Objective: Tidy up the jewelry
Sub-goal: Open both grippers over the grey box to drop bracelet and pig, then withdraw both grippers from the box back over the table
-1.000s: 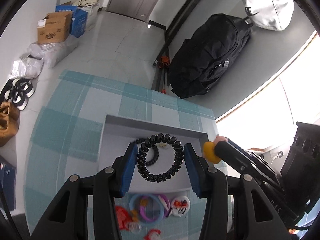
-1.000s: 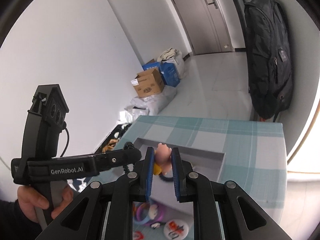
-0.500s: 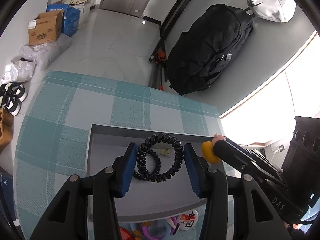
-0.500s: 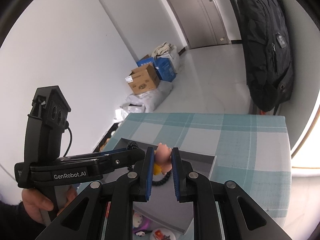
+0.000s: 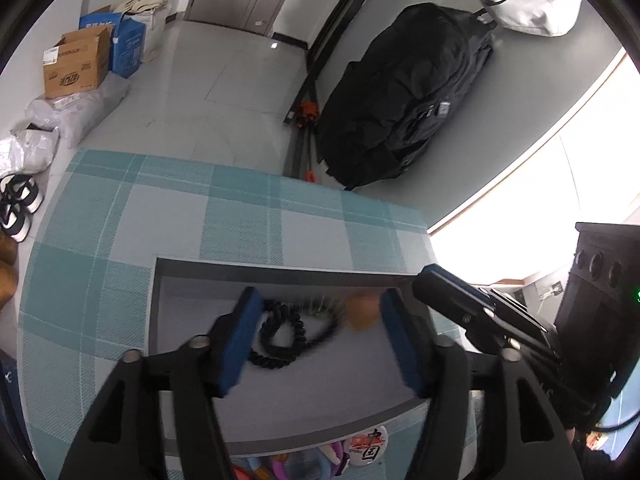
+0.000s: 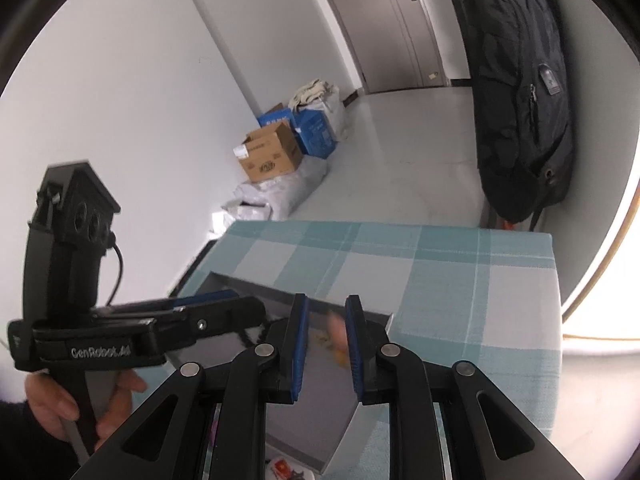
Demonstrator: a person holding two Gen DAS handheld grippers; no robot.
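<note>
A grey tray (image 5: 192, 272) lies on the teal checked tablecloth (image 5: 120, 216). My left gripper (image 5: 320, 336) is open above the tray. Black spiral hair ties (image 5: 280, 336) lie or fall blurred in the tray between its fingers. My right gripper (image 6: 326, 344) is open over the tray (image 6: 308, 420). A pink and yellow figure charm (image 6: 338, 340) shows blurred between its fingers, loose from the pads; it also appears in the left wrist view (image 5: 362, 312).
Loose rings, a round badge (image 5: 370, 446) and red trinkets lie on the cloth in front of the tray. A black backpack (image 5: 404, 100) and cardboard boxes (image 5: 76, 66) stand on the floor beyond the table. The table's far edge is close.
Both grippers opened. The black spiral hair tie left the left fingers and dropped into the tray. The pink and yellow charm left the right fingers and is falling.
</note>
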